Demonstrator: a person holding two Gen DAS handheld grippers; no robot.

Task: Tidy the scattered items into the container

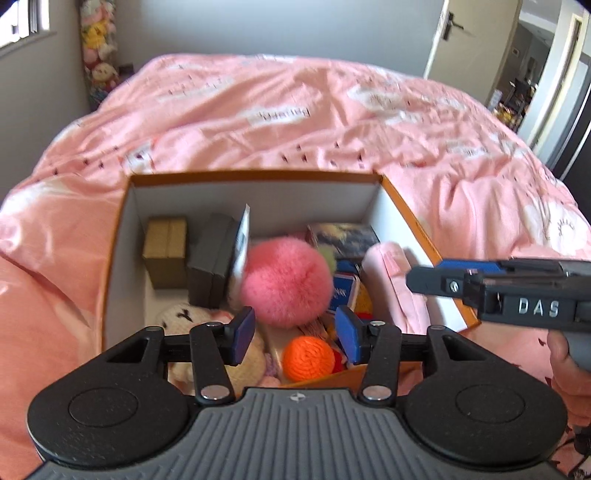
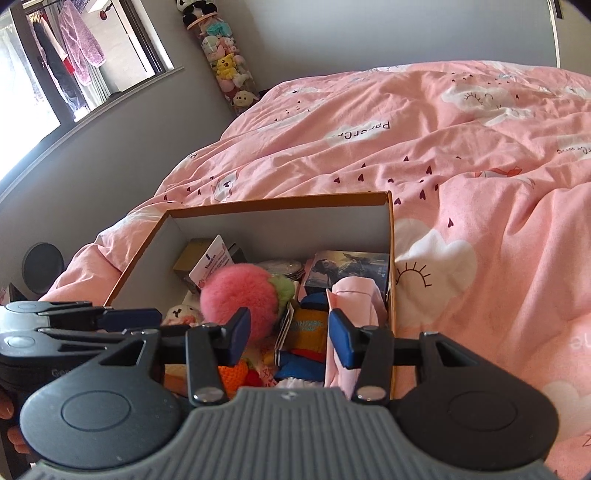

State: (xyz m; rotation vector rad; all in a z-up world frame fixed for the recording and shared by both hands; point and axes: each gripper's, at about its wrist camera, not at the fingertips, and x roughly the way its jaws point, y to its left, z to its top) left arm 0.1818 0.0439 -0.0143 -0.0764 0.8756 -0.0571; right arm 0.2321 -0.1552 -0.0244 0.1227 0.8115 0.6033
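An orange cardboard box (image 1: 258,175) (image 2: 277,201) with white inner walls sits on the bed, holding several items. A fluffy pink pompom (image 1: 284,284) (image 2: 240,295) appears blurred over the box's middle, just beyond my left gripper (image 1: 295,334). That gripper is open and its blue pads (image 1: 243,332) do not touch the pompom. My right gripper (image 2: 290,334) is open and empty over the box's near right side, by a folded pink cloth (image 2: 354,295). An orange yarn ball (image 1: 308,358), a tan box (image 1: 164,251), a dark box (image 1: 210,258) and a white plush (image 1: 184,314) lie inside.
A rumpled pink duvet (image 2: 480,166) covers the bed all around the box. A tall column of plush toys (image 2: 229,70) stands in the far corner beside a window (image 2: 55,66). A door (image 1: 443,33) stands at the far right. A hand (image 1: 565,354) grips the right tool.
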